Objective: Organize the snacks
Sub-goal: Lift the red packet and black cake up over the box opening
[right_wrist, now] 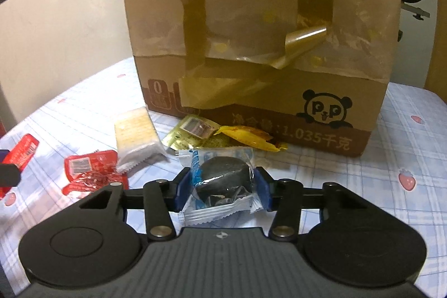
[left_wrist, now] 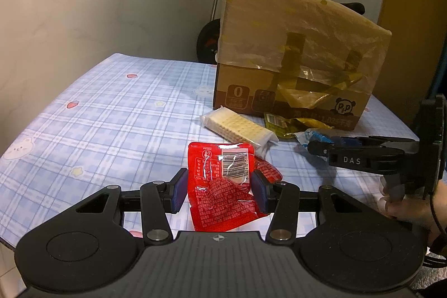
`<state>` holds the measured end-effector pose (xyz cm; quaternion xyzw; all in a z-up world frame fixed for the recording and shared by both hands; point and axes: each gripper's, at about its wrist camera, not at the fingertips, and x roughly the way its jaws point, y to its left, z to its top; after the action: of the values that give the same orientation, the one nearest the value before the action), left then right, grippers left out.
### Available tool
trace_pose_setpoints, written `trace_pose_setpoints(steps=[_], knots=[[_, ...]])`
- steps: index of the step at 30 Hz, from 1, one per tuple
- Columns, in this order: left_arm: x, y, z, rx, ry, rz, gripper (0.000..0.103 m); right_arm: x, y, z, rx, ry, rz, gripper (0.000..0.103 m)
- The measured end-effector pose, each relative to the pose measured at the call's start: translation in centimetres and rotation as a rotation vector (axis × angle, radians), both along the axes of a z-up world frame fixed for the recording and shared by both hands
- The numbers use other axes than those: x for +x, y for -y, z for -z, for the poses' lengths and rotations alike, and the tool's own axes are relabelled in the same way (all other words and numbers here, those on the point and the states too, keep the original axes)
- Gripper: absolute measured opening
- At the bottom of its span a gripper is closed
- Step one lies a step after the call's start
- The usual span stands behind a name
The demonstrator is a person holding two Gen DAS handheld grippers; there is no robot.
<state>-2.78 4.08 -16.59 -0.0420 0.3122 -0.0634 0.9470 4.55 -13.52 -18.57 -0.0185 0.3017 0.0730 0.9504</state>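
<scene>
My left gripper [left_wrist: 219,187] is shut on a red snack packet [left_wrist: 220,186] with a barcode label, held just above the checked tablecloth [left_wrist: 111,108]. A second red packet [right_wrist: 89,172] lies on the cloth beside it. In the right wrist view my right gripper [right_wrist: 222,186] has both blue pads against a clear blue-and-white wrapper [right_wrist: 220,180] with a dark round snack inside. The left wrist view shows this gripper [left_wrist: 317,148] at the right, in a person's hand [left_wrist: 410,208]. A cracker packet [right_wrist: 137,130], a green-gold packet [right_wrist: 192,130] and a yellow packet [right_wrist: 248,137] lie by the box.
A tall cardboard box [right_wrist: 251,32] with peeling tape and a panda print stands at the back of the table, close behind the snacks. A wall [left_wrist: 83,4] runs along the left. A wheeled frame [left_wrist: 208,41] stands behind the table.
</scene>
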Motion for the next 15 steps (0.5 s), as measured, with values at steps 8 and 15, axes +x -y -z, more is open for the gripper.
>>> trace_pose_setpoints(steps=[8, 15], knots=[[0.1, 0.2, 0.1, 0.004, -0.001, 0.004, 0.051, -1.0, 1.5, -0.8, 0.057, 0.019, -0.01, 0.05], [1.0, -0.4, -1.3, -0.027, 0.028, 0.016, 0.051, -2.5, 2.2, -3.2, 0.072, 0.016, 0.008, 0.05]])
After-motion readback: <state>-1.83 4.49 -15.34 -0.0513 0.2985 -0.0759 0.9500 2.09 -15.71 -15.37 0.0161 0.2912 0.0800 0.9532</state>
